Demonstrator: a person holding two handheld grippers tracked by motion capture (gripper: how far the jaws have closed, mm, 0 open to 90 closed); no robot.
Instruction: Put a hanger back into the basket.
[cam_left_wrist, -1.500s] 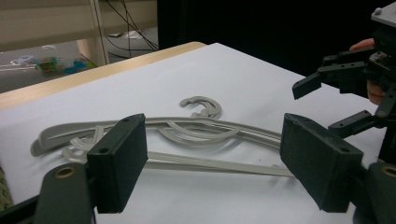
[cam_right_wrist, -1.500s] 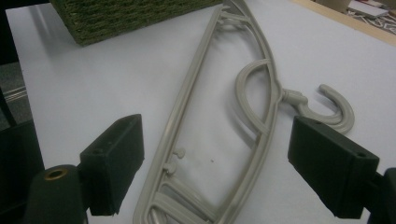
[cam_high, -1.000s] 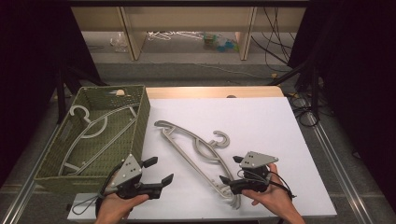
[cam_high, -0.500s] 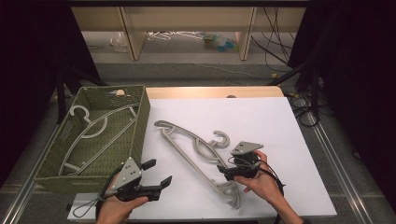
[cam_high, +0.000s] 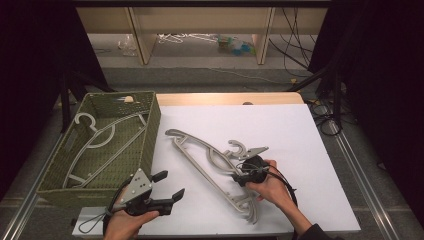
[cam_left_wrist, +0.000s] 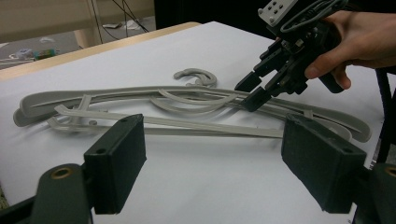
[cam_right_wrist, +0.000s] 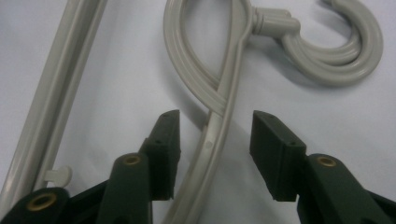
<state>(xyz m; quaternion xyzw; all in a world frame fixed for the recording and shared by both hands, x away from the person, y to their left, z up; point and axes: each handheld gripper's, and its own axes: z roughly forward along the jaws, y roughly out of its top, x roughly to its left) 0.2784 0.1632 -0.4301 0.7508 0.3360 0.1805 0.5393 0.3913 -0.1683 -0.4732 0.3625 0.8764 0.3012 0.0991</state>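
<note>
A grey plastic hanger (cam_high: 199, 149) lies flat on the white table top (cam_high: 280, 130), its hook (cam_high: 238, 146) toward the right. My right gripper (cam_high: 240, 177) is lowered onto it just below the hook. In the right gripper view its jaws (cam_right_wrist: 215, 135) straddle the hanger's curved arm (cam_right_wrist: 225, 88); they have just been closing, and a gap remains on each side of the arm. My left gripper (cam_high: 170, 185) rests open near the table's front left, with nothing between its pads (cam_left_wrist: 116, 163). It faces the hanger (cam_left_wrist: 140, 100) and the right gripper (cam_left_wrist: 252, 92).
A green woven basket (cam_high: 149, 131) stands at the table's left and holds another pale hanger (cam_high: 100, 136). Its wall is close beside my left gripper. Shelving and cables lie on the floor beyond the table's far edge.
The right hand moved forward and down onto the hanger near its hook, and its jaws narrowed around the hanger's arm. The left hand stayed put.
</note>
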